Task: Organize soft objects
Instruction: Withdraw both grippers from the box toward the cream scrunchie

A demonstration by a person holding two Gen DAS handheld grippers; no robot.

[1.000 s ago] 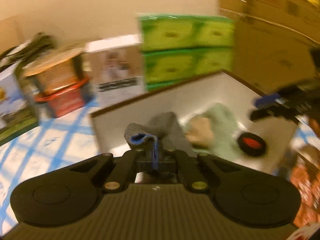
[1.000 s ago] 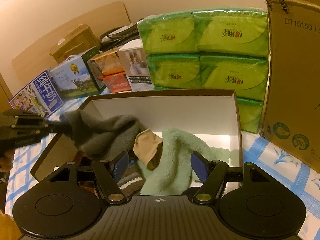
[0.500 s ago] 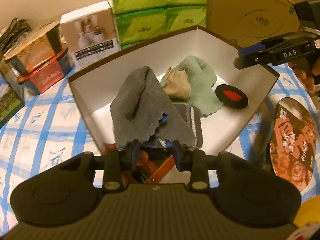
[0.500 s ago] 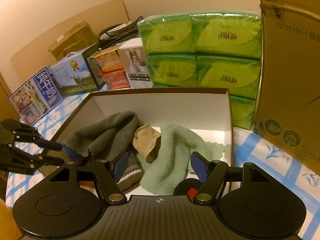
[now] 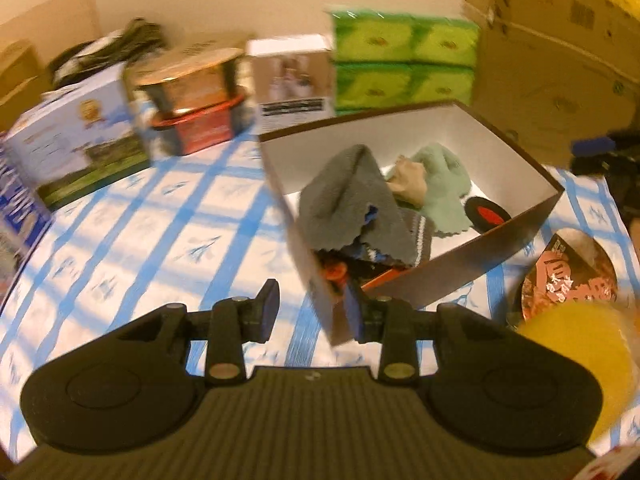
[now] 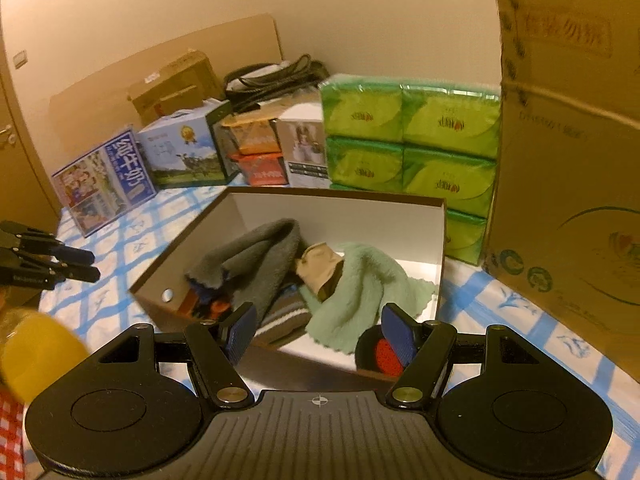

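Observation:
An open brown box (image 5: 460, 268) (image 6: 184, 240) with a white inside stands on the blue checked tablecloth. In it lie a grey towel (image 5: 352, 204) (image 6: 256, 260), a mint green towel (image 5: 440, 184) (image 6: 360, 284), a beige cloth (image 5: 408, 182) (image 6: 320, 266), a striped knit piece (image 5: 420, 236) (image 6: 280, 316) and a black and red disc (image 5: 486, 212) (image 6: 378, 354). My left gripper (image 5: 314, 312) is open and empty, just outside the box's near corner. My right gripper (image 6: 320, 336) is open and empty at the box's near wall. The left gripper also shows in the right wrist view (image 6: 60, 264).
Green tissue packs (image 6: 412, 148) (image 5: 404, 64), a big cardboard carton (image 6: 568, 160), milk cartons (image 6: 104, 184) and small boxes (image 5: 192, 104) line the back. A round noodle-bowl lid (image 5: 568, 272) and a yellow soft object (image 5: 580, 356) (image 6: 36, 352) lie near the box.
My left gripper let go of the grey towel in the box, opened wide and pulled back out to the box's near corner. My right gripper stayed open and almost still.

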